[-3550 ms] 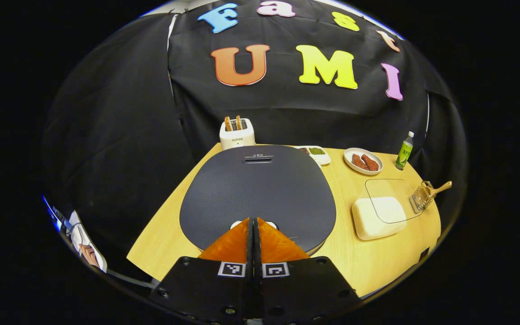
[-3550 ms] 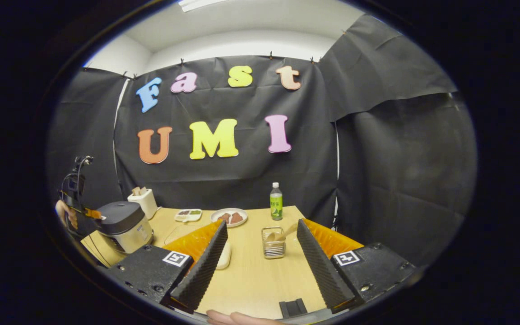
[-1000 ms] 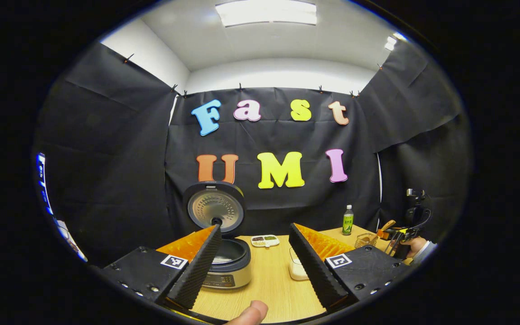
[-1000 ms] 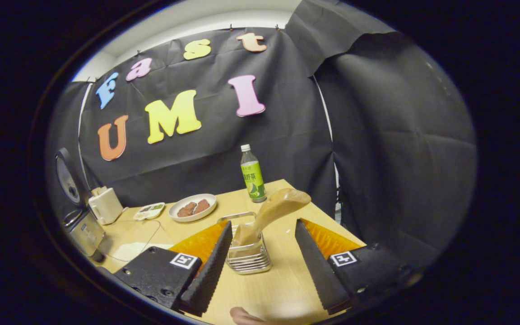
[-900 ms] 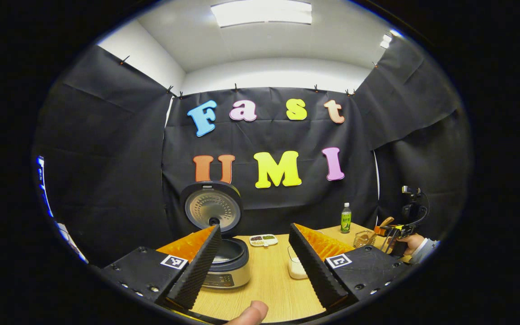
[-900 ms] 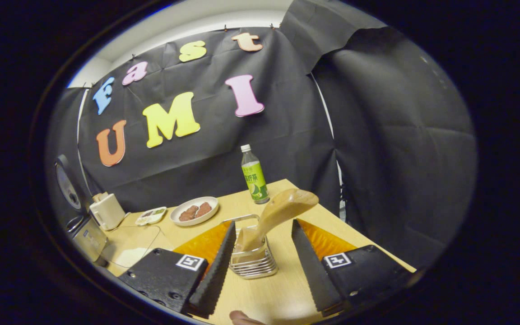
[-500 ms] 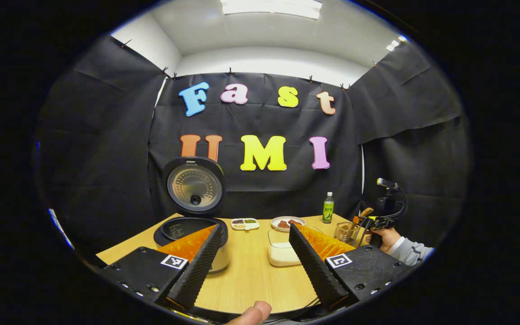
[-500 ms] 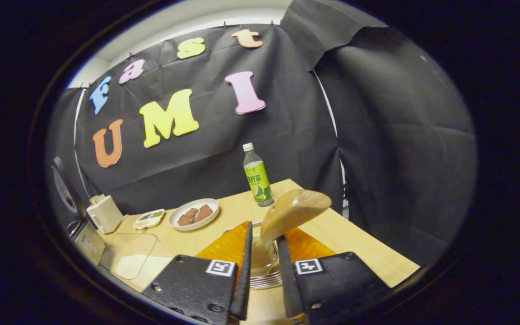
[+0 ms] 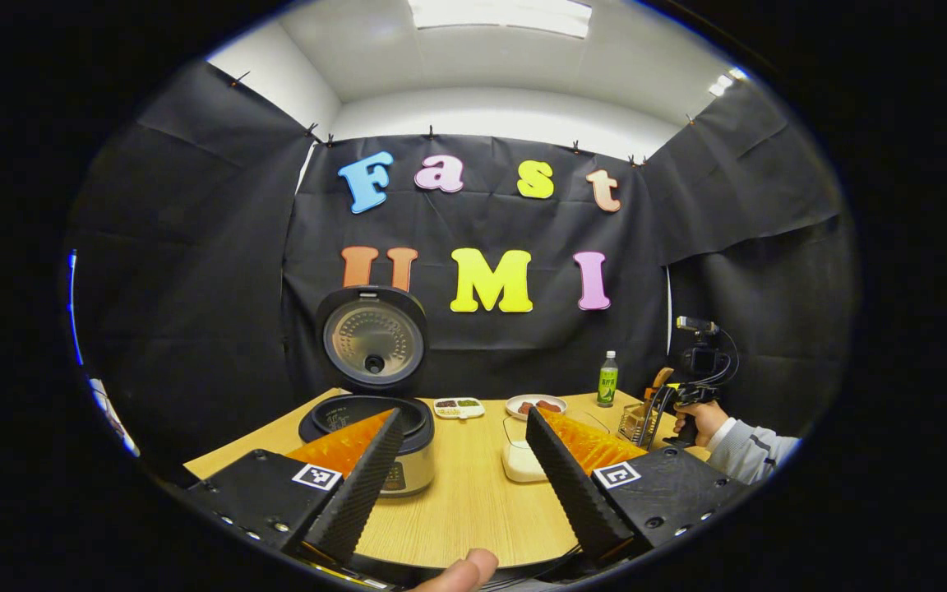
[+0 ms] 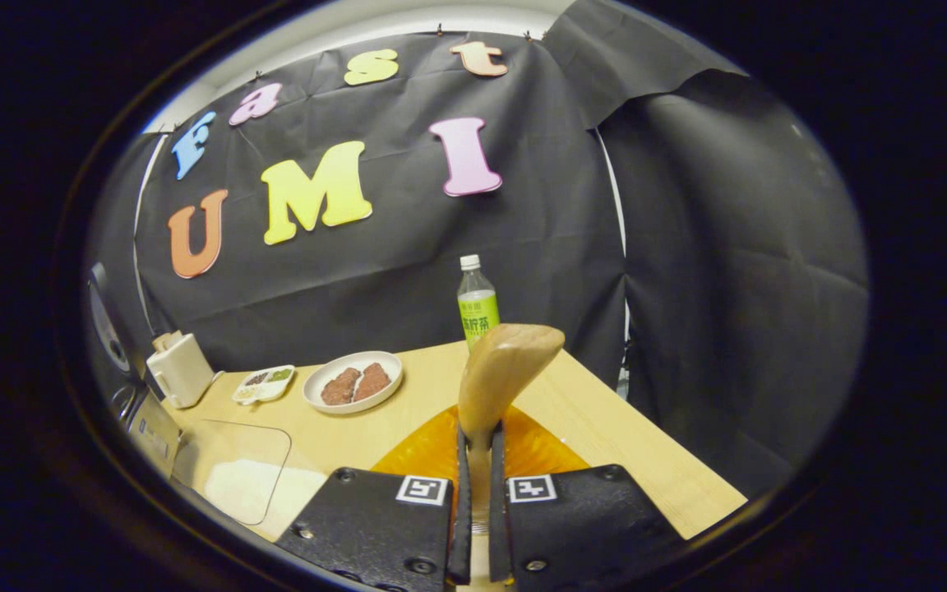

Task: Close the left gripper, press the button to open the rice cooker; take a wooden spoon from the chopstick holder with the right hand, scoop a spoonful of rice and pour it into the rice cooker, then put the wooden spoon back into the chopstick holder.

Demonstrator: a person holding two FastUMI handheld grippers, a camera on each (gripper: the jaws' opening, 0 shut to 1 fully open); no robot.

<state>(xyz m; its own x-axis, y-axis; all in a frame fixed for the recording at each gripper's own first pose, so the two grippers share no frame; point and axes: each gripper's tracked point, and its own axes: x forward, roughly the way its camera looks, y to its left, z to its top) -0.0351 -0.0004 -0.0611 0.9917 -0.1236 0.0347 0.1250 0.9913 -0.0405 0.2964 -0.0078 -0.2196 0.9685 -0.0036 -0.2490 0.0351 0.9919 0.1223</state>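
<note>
**Right tongs clenching the spoon handle, cooker standing open**

At the right end of the table (image 9: 473, 510), the right gripper (image 10: 473, 448) is pinching the wooden spoon (image 10: 500, 374) by its handle, both fingers pressing on it from either side with barely a slit between them. In the right gripper view the spoon is standing nearly upright out of the tongs, its rounded end rising in front of the green bottle (image 10: 478, 304). In the left gripper view the same gripper (image 9: 671, 396) is showing far off, a hand (image 9: 694, 418) in a grey sleeve gripping its handle, and the tongs are sitting right at the wire chopstick holder (image 9: 631, 423), where the spoon (image 9: 661, 378) is poking up. Whether the spoon's lower end is sitting inside the holder cannot be told.

The left gripper (image 9: 464, 427) is hanging released over the near edge of the table, its two fingers spread wide with nothing between them, and a thumb tip (image 9: 461, 569) is peeking in at the bottom.

The rice cooker (image 9: 375, 427) is standing open on the left side of the table, its lid (image 9: 371, 337) tipped straight up. The white rice container (image 9: 521, 460), with its clear lid ajar, is lying between the cooker and the chopstick holder. Farther back, a plate of brown food (image 10: 353, 381), a small divided dish (image 10: 264, 383) and a white toaster (image 10: 179, 368) are lining the rear edge
</note>
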